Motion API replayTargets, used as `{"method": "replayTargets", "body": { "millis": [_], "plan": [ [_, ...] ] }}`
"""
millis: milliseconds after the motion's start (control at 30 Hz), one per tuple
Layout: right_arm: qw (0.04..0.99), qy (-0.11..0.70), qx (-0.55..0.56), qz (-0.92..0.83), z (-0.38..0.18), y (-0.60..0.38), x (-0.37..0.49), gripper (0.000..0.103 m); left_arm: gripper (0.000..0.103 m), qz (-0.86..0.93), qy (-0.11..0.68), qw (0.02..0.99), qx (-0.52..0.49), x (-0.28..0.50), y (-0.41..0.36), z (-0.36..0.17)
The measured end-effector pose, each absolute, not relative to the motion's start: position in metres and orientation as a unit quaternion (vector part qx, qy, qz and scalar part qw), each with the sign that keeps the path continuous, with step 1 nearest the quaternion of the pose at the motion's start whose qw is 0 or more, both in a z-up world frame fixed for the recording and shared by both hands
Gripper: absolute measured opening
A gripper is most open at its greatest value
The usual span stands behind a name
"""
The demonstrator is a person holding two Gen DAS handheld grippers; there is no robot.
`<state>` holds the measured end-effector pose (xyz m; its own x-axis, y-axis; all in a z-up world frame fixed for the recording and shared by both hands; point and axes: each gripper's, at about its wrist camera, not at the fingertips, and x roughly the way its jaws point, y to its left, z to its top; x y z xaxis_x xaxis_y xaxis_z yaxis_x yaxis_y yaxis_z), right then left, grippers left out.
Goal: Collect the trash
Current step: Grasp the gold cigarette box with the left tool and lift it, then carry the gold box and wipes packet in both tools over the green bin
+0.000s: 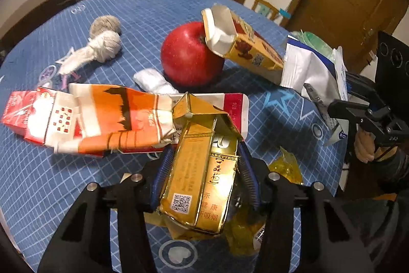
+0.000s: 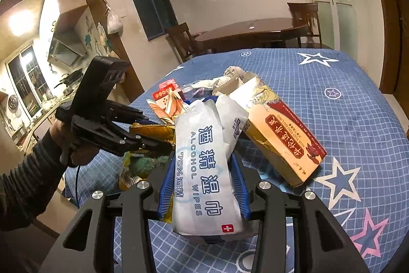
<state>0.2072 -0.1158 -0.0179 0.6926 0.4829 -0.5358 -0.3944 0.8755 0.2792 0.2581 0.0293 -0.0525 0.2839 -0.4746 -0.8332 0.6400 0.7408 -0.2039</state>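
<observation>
1. I see a tabletop under a blue checked star-print cloth.
2. A red apple sits mid-table; yarn balls lie far left.
3. Crushed red and orange packs lie near left.

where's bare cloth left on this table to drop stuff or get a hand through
Bare cloth lies right of the yellow box, out to the white star. In the left wrist view the near-left corner below the red packs is bare too. Crowded: the middle, around the apple, the yarn and the crushed cartons.
</observation>
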Motion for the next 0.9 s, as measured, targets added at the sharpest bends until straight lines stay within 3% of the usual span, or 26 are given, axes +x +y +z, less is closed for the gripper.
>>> {"method": "replayTargets", "body": {
  "millis": [500,900],
  "plan": [
    [0.964,0.206,0.017,0.165,0.019,-0.107,0.178,0.043,0.048,-0.153,0.303,0.94,0.035,0.174,0.027,0.02],
    [0.976,0.174,0.003,0.127,0.035,-0.103,0.158,0.043,0.049,-0.044,0.194,0.98,0.025,0.132,-0.009,0.027]
  ]
}}
